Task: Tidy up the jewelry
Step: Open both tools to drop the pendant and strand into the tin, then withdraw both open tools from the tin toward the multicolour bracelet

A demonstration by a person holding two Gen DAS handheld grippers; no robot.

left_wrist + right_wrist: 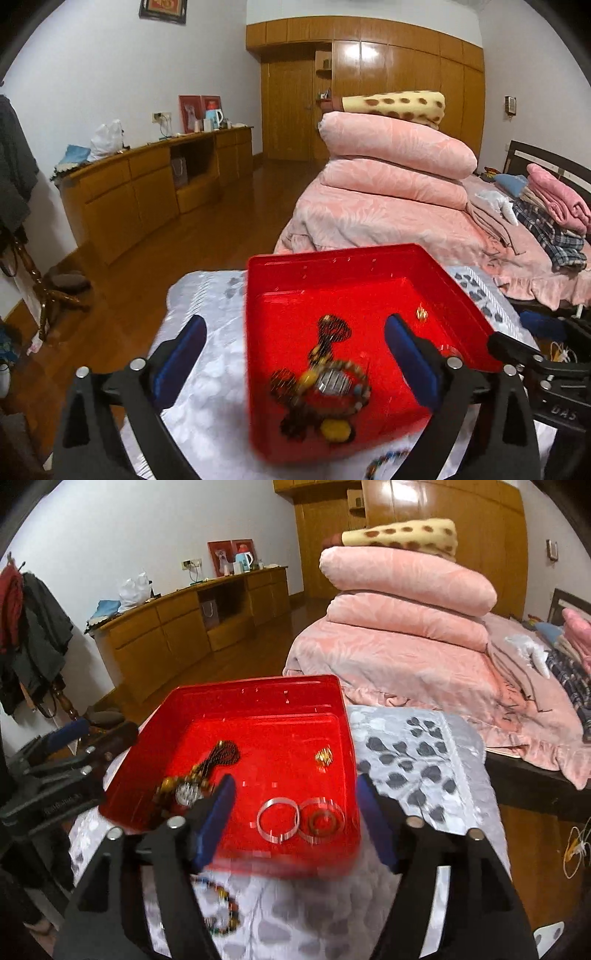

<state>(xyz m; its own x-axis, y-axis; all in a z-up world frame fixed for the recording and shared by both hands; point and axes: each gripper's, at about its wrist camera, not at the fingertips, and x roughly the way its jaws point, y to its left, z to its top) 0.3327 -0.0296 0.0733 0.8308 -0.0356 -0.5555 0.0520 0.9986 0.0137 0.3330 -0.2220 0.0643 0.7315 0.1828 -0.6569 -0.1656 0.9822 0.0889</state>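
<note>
A red plastic tray [258, 332] [332, 709] sits on a grey leaf-patterned cloth. It holds a tangle of beaded bracelets and a dark cord necklace [325, 384] [195, 775], a small gold piece [422, 314] [324, 756], a clear bangle [277, 820] and a clear ring case [322, 821]. A beaded bracelet [221, 908] [388, 458] lies on the cloth in front of the tray. My left gripper [295, 362] is open, straddling the tray's left wall. My right gripper [295, 816] is open, straddling the tray's right wall.
The cloth-covered stand [424, 760] is small, with wooden floor [207, 236] to the left. A bed with folded pink quilts [391, 177] lies behind and right. A wooden sideboard [147, 184] lines the left wall; a coat rack [33, 635] stands far left.
</note>
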